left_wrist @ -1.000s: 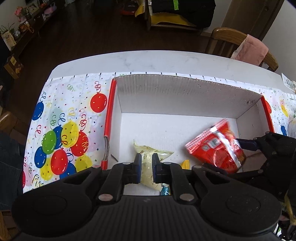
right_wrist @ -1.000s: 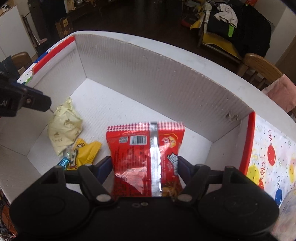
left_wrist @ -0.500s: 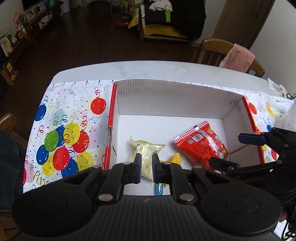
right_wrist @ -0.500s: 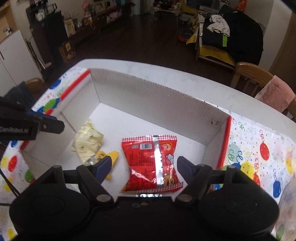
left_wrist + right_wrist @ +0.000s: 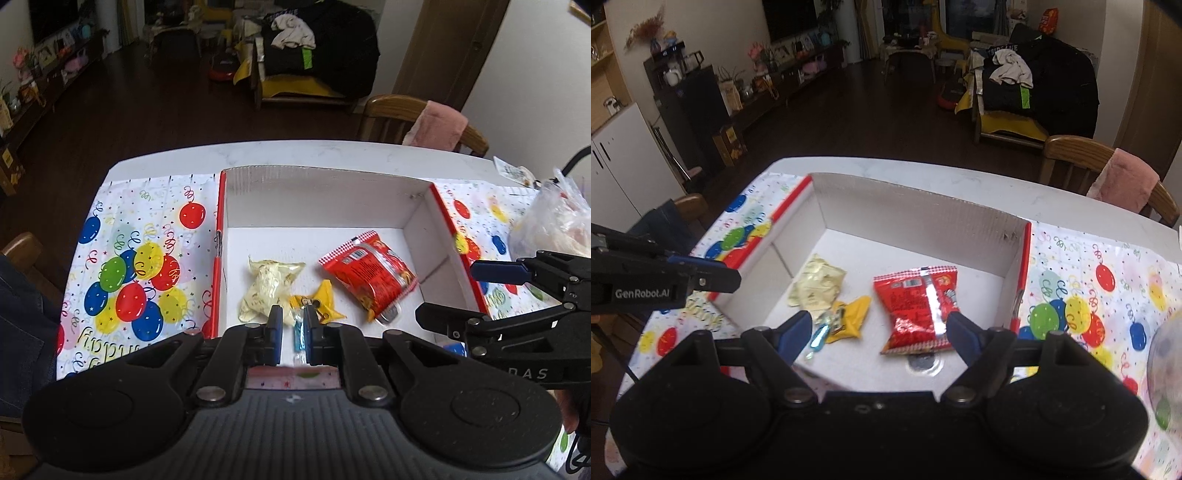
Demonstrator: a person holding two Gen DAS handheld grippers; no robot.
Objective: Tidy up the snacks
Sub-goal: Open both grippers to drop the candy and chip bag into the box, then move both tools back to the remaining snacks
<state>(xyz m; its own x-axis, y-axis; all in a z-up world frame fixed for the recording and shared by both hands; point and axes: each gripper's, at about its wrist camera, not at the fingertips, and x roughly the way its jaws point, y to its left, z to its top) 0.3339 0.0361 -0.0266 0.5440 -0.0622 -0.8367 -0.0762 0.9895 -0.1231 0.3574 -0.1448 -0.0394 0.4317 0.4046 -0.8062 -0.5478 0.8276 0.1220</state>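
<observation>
The glossy red packet (image 5: 918, 308) lies flat in the cardboard box (image 5: 916, 212), its long axis toward the far wall. The right claw (image 5: 879, 332), just been opening, stands spread and empty; the left claw (image 5: 293, 326) is pressed together.

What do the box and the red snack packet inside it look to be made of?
Box: corrugated cardboard, matte white inside; fluting shows along the cut top edge, and the side rims are red. Red snack packet: thin glossy plastic or foil film, judging by the crinkles, bright glare and a silvery seam down its back.
</observation>
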